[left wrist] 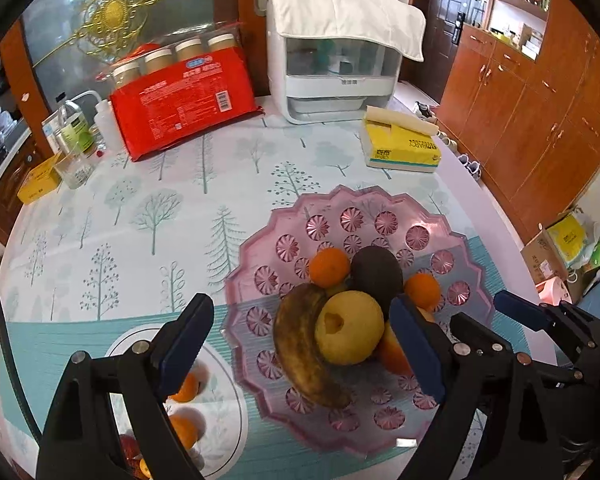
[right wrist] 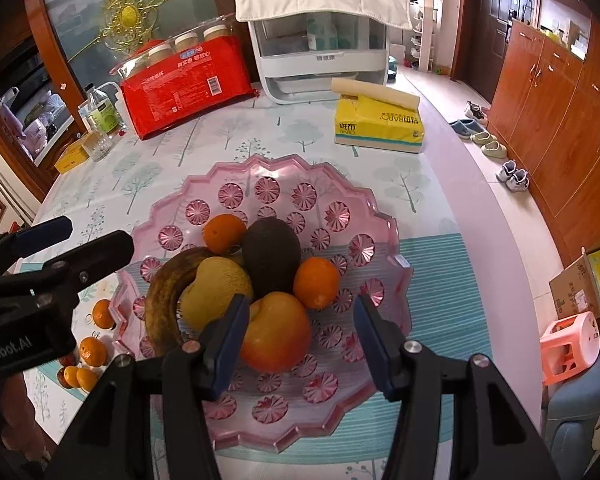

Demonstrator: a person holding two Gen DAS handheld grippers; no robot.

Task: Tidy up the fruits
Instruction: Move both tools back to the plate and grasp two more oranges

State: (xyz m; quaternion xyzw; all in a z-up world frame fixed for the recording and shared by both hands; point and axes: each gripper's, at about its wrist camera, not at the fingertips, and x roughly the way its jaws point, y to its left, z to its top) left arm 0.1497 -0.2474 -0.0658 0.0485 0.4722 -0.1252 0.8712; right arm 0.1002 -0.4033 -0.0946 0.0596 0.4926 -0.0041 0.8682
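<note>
1. Nearest the right wrist camera, the right tongs (right wrist: 298, 344) stand apart and empty over the near half of the pink tray (right wrist: 384, 240); the apple (right wrist: 276, 332) lies between their blue pads, just beside the left pad, and whether it touches I cannot tell.
2. The left tongs (left wrist: 300, 344) are also apart and grip nothing; from the left wrist camera the banana (left wrist: 300, 348) and the yellow pear (left wrist: 350, 328) show between their fingers, lower down in the tray.
3. Further back in the tray sit a dark avocado (right wrist: 272, 256) and two oranges, one behind it (right wrist: 224, 232) and one to its right (right wrist: 316, 282).
4. Left of the tray, a white plate (left wrist: 228, 412) holds small oranges (right wrist: 94, 350).
5. The side of the left tongs' body reads backwards, ending "Robot.AI".
6. Far across the tablecloth (right wrist: 160, 176) lie a yellow tissue pack (right wrist: 378, 124), a red package (right wrist: 188, 84) with a barcode, and a white appliance (right wrist: 320, 68) under a cloth; their print is too small to read.
</note>
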